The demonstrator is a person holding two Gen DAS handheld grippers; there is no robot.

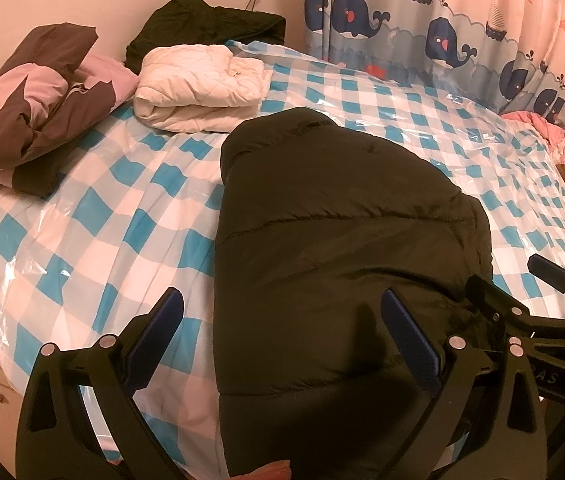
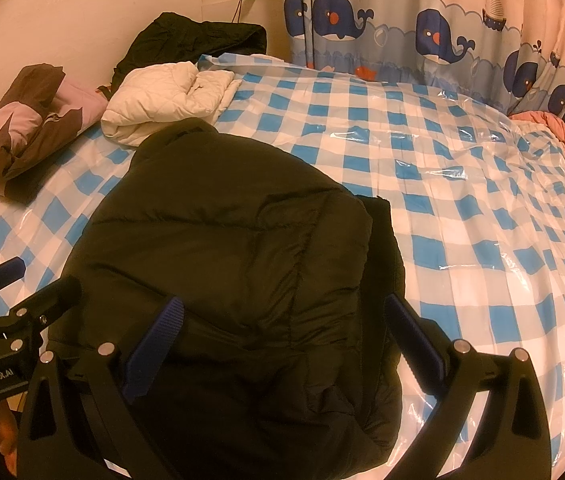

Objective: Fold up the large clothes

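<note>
So the black puffer jacket [image 1: 334, 240] was lying on the checkered bed cover [image 1: 82, 240], already narrowed into a long strip with its sides tucked in, collar end pointing toward the folded white quilted jacket [image 1: 202, 88]. My left gripper [image 1: 282, 320] was spread wide over the jacket's near left edge, holding nothing. My right gripper [image 2: 282, 328] was spread wide too, over the near hem, also empty. Beyond the white one sat another dark garment [image 1: 206, 24]. I figured the lengthwise folds were done and the end-to-end fold was still left.
</note>
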